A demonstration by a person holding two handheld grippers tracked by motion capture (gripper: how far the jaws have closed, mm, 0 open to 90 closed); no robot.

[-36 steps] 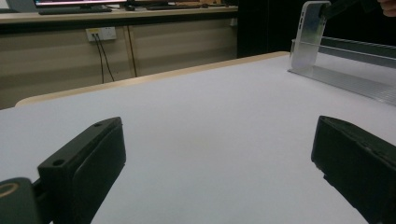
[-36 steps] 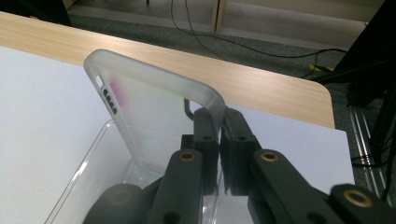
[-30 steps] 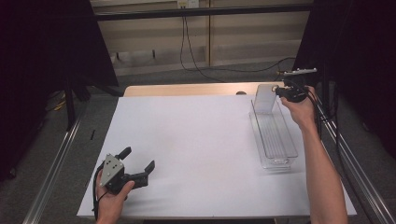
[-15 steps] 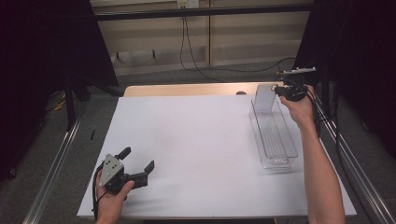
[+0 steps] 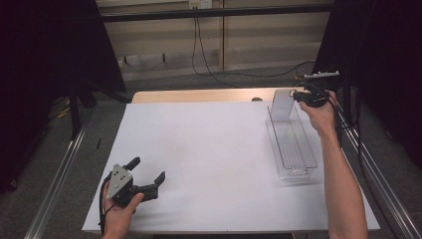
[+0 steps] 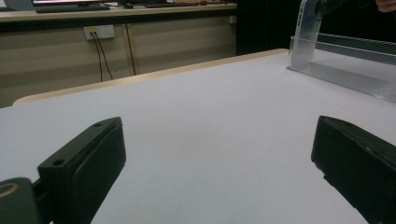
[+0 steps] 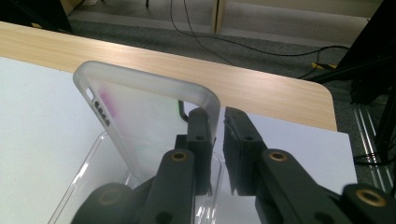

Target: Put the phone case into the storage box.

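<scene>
Nearest to us, the left gripper (image 5: 148, 178) rests low on the white sheet covering the desk (image 5: 209, 164), its jaws spread wide with nothing but bare sheet between them in the left gripper view; we judge it idle for now.

Farther off at the right, the long clear plastic tray (image 5: 293, 147) lies lengthwise on the sheet. At its far end the frosted translucent phone case (image 7: 140, 116) stands upright, its lower edge down in the tray. The right gripper (image 7: 219, 140) has the case's side rim between its 2 jaws; the jaws have just been easing apart, and a narrow gap shows beside the rim, so we cannot tell whether the pads still press on it. Our reading is that the placing of the case into the tray is nearly done: what seems left is letting go fully and lifting clear, and perhaps laying the case flat.

Beyond the sheet a strip of bare wood desk edge (image 7: 261, 88) shows, then grey floor with black cables (image 5: 209, 64). Nothing crowds the tray; the one risk we see is the upright case tipping once freed.
</scene>
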